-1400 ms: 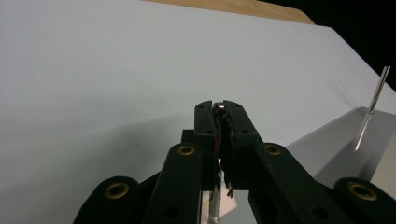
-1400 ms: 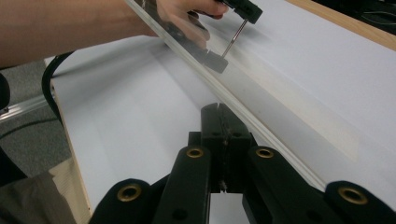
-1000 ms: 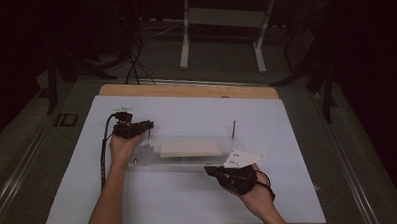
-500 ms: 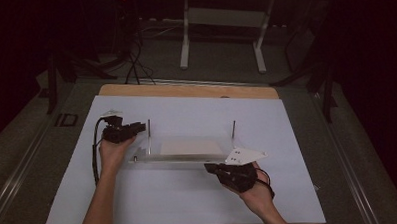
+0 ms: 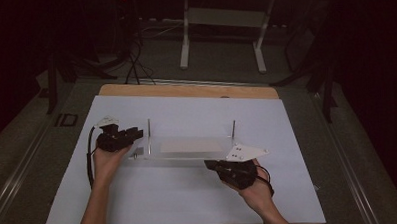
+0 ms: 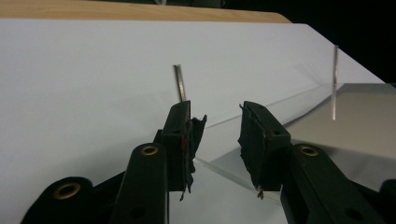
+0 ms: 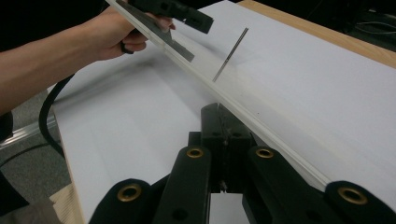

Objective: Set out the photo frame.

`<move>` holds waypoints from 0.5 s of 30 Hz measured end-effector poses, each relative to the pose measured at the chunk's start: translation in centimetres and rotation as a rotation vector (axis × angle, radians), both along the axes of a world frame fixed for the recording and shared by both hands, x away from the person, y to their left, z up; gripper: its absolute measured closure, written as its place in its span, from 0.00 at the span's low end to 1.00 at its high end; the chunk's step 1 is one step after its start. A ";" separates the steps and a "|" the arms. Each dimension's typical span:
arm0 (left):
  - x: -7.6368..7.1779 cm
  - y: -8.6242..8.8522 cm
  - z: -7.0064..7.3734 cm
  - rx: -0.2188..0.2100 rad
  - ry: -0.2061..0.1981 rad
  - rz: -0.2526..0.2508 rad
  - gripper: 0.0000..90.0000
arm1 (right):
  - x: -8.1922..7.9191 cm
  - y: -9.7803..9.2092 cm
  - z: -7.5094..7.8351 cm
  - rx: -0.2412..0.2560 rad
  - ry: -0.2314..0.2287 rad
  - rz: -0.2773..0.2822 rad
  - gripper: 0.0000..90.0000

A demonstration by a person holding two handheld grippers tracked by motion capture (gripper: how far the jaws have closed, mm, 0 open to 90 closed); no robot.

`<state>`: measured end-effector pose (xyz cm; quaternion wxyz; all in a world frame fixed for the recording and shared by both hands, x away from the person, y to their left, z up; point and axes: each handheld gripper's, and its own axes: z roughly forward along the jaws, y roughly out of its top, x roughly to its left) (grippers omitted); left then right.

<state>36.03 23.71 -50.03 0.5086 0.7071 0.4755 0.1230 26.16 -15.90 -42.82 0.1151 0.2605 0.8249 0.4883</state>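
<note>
A clear acrylic plate (image 5: 187, 146) lies flat on the white sheet, with a thin metal pin standing at its left end (image 5: 149, 136) and another at its right end (image 5: 233, 128). My left gripper (image 5: 137, 135) is open just left of the plate. In the left gripper view, the plate's corner (image 6: 219, 163) and the near pin (image 6: 180, 84) lie just beyond the parted jaws (image 6: 219, 121). My right gripper (image 5: 210, 164) is shut, its tips against the plate's front edge (image 7: 261, 126) near the right end. I cannot tell if anything is pinched between them.
The white sheet (image 5: 179, 202) covers a wooden table whose far edge (image 5: 185, 90) shows bare. A metal stand (image 5: 223, 21) and cables sit on the dark floor beyond. The left gripper's cable (image 5: 90, 156) loops beside the left hand.
My left gripper has drawn back to the left, off the plate's left end, and now sits beside it. The right gripper has stayed put.
</note>
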 end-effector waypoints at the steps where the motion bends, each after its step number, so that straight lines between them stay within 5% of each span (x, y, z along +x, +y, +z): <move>1: -0.2 0.1 0.0 -0.005 -0.007 0.002 0.70 | 0.0 0.0 0.1 0.001 0.000 -0.002 1.00; 15: -2.7 1.2 0.8 -0.015 -0.076 0.001 0.65 | 0.5 0.1 0.6 0.004 -0.012 -0.011 1.00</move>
